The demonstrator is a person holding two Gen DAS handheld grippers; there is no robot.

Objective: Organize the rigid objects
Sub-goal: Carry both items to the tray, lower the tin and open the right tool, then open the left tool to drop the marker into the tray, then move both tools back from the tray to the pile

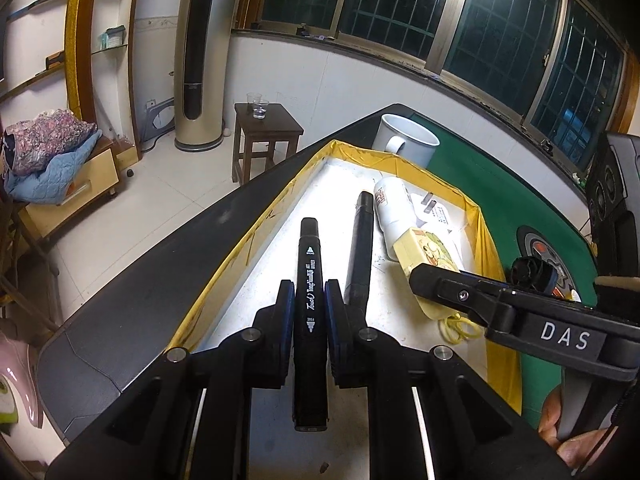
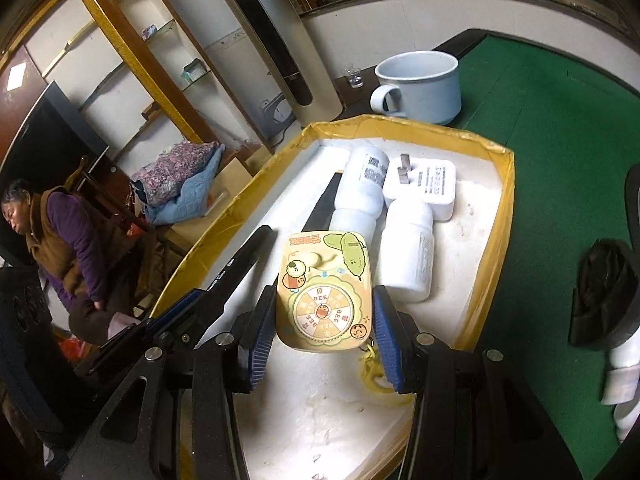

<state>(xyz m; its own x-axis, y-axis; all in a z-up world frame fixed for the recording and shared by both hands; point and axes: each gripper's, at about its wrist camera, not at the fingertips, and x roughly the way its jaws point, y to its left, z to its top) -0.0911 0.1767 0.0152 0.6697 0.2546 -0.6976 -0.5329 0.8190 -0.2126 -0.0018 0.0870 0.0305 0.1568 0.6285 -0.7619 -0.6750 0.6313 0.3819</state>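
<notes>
My left gripper (image 1: 310, 304) is shut on a black marker (image 1: 309, 248) that points along the fingers, over the near left part of a white foam tray (image 1: 256, 236) with a yellow taped rim. My right gripper (image 2: 324, 320) is shut on a yellow cartoon box (image 2: 324, 280), low over the tray floor, its yellow cord (image 2: 374, 376) lying on the foam. In the tray lie a second black marker (image 1: 360, 248), two white bottles (image 2: 362, 188) (image 2: 408, 256) and a white plug adapter (image 2: 428, 188). The left gripper (image 2: 188, 304) shows at the left of the right wrist view.
A white mug (image 2: 420, 84) stands on the green table mat (image 2: 560, 140) behind the tray. A black object (image 2: 604, 300) and a white bottle (image 2: 624, 380) lie on the mat at the right. A person (image 2: 68, 240) sits beyond the table's left edge. A wooden stool (image 1: 266, 136) stands on the floor.
</notes>
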